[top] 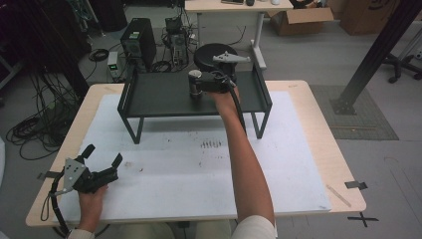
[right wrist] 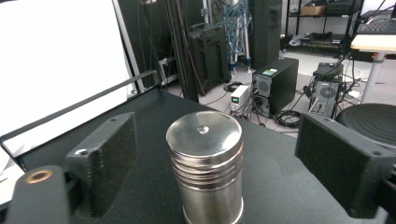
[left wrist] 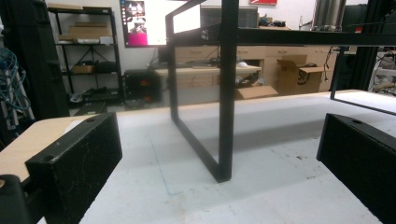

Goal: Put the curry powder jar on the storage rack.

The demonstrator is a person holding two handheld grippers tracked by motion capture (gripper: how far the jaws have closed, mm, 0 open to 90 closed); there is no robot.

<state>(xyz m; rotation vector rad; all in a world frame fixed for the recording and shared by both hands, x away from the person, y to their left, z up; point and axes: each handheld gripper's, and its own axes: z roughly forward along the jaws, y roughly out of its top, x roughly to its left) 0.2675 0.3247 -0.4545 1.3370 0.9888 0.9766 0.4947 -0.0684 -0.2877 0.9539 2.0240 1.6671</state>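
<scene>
The right gripper (right wrist: 210,163), jaws spread clear around an upright ribbed silver metal canister (right wrist: 205,163) on a black metal shelf (top: 159,97), could topple it if withdrawn crookedly.

Between the pads of the right gripper (right wrist: 219,168) stands a metal can (right wrist: 205,168), polished and glossy, its wall ribbed and its flat lid finely brushed. The pads (right wrist: 105,158) are black, matt and grainy (foam or rubber, hard to tell). Under the can, the shelf (right wrist: 280,186) is black with a dull, finely speckled top. Beyond the left gripper's pads (left wrist: 79,158), a white sheet (left wrist: 261,186), matt and scuffed, covers a pale wooden table (left wrist: 28,140).
</scene>
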